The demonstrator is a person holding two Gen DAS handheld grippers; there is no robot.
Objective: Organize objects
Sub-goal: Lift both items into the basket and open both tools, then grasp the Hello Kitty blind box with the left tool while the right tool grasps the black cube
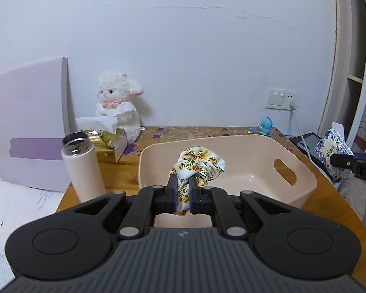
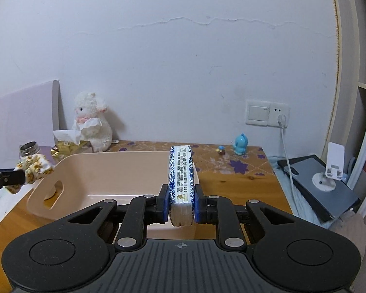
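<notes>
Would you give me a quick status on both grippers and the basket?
Left gripper shut on floral scrunchie. Right gripper shut on blue-patterned tissue pack. Pink basket looks empty, both loads held above it. Nothing blocking.

Dim, bluish, even light; soft shadows; strong fisheye edge bending.

Floral scrunchie [image 1: 197,163] and blue-white tissue pack [image 2: 181,175] (upright) — above pink basin [image 1: 302,178]

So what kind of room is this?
Probably a bedroom. A plush lamb sits on a small wooden table against the wall, white bedding lies beside it, and a tissue box stands nearby.
</notes>
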